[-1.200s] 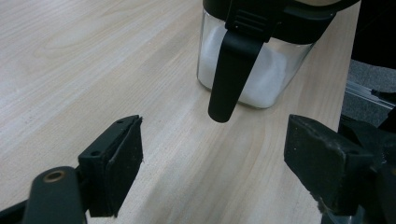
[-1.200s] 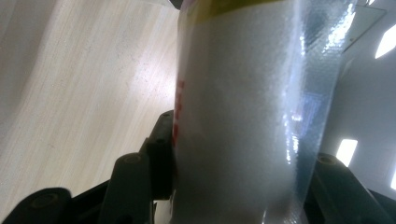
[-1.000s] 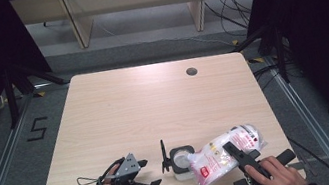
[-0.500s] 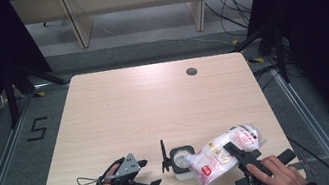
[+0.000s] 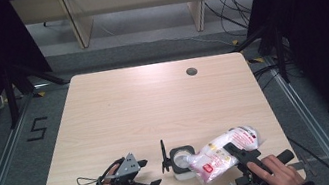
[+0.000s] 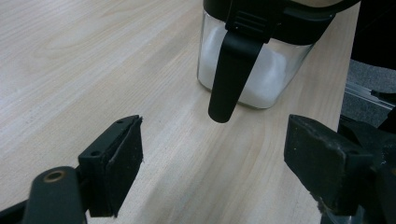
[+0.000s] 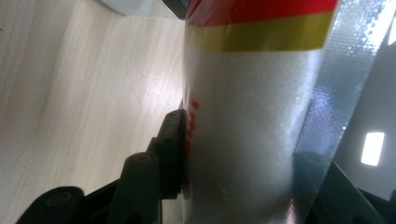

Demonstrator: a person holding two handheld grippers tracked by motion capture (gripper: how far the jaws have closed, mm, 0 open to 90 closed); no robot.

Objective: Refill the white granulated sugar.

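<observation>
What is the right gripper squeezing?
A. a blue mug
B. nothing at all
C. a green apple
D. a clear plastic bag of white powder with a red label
D: the right gripper has its jaws pressed on the clear plastic bag of white powder with a red label, tipped toward the square clear jar.

The high view is looking forward and down from above the table [image 5: 154,104], taking in all of it. The left gripper view is skimming the tabletop, facing the jar [image 6: 254,74] at 12 o'clock nearby. The right gripper view is pressing against the bag [image 7: 252,126], which the high view is sharing at 5 o'clock [image 5: 219,157].
</observation>
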